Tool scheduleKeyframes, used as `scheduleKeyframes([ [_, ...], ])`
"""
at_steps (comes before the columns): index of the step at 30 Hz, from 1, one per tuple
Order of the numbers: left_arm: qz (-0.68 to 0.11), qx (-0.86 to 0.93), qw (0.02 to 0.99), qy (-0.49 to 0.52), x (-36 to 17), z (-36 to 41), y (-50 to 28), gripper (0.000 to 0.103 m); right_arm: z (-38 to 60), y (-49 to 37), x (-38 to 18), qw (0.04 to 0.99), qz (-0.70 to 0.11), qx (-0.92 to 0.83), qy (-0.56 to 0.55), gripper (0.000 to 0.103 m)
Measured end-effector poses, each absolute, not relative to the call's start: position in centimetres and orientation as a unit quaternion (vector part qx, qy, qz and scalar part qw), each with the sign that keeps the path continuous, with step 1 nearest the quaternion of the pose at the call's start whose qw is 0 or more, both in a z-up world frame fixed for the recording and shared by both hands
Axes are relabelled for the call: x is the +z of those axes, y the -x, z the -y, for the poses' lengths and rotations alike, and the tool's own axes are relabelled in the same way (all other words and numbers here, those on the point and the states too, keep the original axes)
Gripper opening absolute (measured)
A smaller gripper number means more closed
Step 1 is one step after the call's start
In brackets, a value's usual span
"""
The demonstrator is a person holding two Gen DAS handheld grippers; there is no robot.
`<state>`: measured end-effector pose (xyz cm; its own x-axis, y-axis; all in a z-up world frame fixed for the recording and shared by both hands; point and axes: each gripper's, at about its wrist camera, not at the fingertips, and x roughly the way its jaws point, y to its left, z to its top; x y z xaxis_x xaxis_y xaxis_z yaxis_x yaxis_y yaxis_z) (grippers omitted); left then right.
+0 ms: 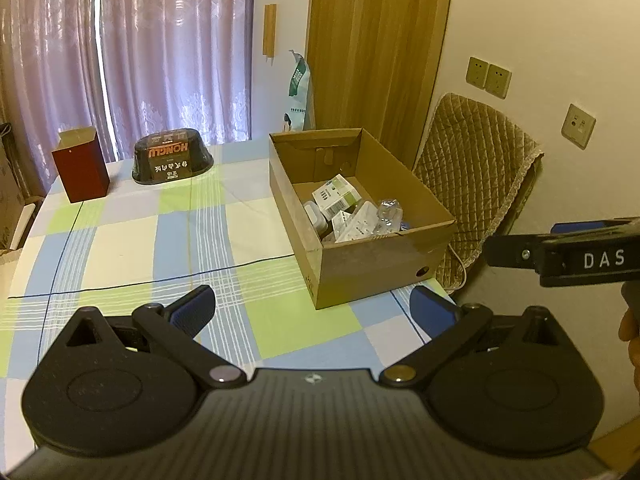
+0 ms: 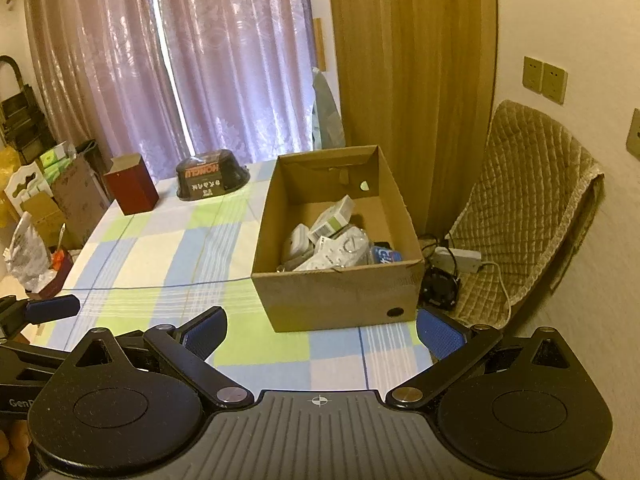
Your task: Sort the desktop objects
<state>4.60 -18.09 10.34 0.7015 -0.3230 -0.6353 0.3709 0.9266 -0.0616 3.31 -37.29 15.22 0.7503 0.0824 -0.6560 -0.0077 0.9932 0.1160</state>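
Far left of table: red box, upright, open top. Just right of it, black tub, upside down, long axis running left-right. Both sit at the far edge, well apart from either tool. Left gripper hangs wide, nothing betw. fingers, low over the near edge; it looks the nearer one to those two, prob. Then cardboard box, already holding small packets. Right gripper also wide & empty, just before that box's near wall.

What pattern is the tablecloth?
The tablecloth is blue, green and cream checks, clearest in the left wrist view.
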Motion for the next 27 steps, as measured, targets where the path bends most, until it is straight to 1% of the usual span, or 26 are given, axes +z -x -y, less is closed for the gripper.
scheduleKeyframes([
  [13, -0.356, -0.182, 0.916, -0.036, 9.1, 17.1, -3.2, 0.102, 36.8, -0.8, 15.2, 0.932, -0.353, 0.006, -0.082, 0.103],
  [27, -0.354, -0.175, 0.918, -0.035, 9.3, 16.8, -3.2, 0.102, 36.0, -0.6, 15.2, 0.930, -0.362, 0.009, -0.061, 0.103],
])
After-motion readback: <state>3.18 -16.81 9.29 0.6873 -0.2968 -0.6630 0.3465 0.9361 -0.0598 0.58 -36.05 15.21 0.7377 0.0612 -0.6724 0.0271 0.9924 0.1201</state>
